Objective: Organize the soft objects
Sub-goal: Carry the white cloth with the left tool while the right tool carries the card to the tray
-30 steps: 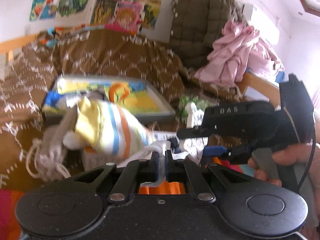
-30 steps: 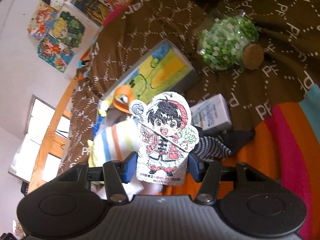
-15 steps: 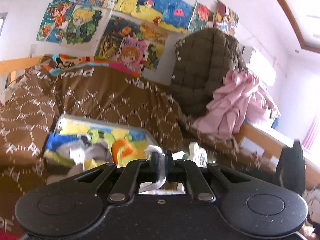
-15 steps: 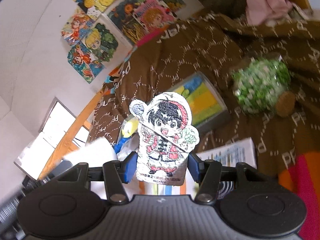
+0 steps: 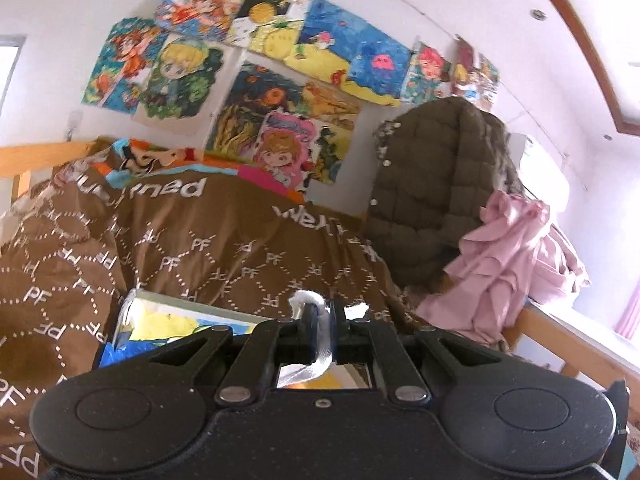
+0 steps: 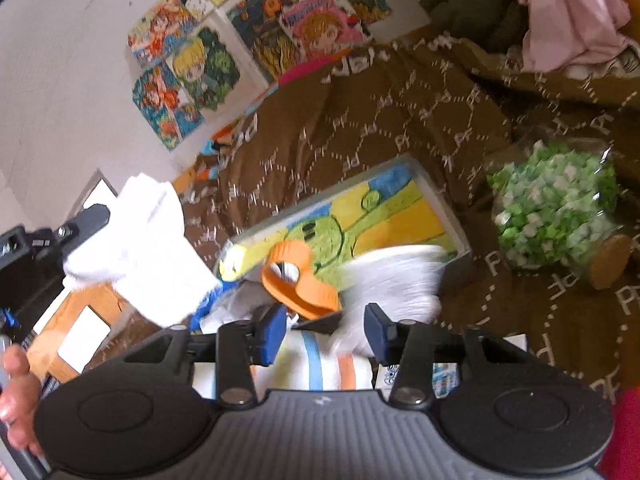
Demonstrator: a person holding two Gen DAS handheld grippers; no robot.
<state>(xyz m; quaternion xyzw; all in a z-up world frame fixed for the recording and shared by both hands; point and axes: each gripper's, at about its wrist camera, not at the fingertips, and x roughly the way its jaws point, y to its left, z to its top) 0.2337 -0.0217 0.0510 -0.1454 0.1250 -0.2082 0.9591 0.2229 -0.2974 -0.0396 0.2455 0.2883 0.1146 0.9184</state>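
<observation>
My left gripper [image 5: 320,330] is shut on a strip of white cloth [image 5: 316,352] and is held high, facing the wall. In the right wrist view that white cloth [image 6: 152,248] hangs from one of the left gripper's black fingers [image 6: 92,216] at the left. The jaws of my right gripper [image 6: 326,336] are closing over a striped sock [image 6: 320,364] with blue and orange bands. The blue pads stand apart from it. A blurred white piece [image 6: 396,276] lies just beyond the right pad. An orange loop [image 6: 300,280] rests in the picture-lined tray [image 6: 440,200].
A brown quilt [image 5: 224,248] covers the bed. A jar of green paper stars [image 6: 556,216] with a cork lies right of the tray. A dark padded coat [image 5: 436,200] and pink clothes [image 5: 504,260] hang at the right. A hand [image 6: 16,400] holds the left tool.
The left gripper rose with the white cloth, away from the striped sock. The cartoon cut-out is gone from between the right jaws, which stand narrower; the right view rolled.
</observation>
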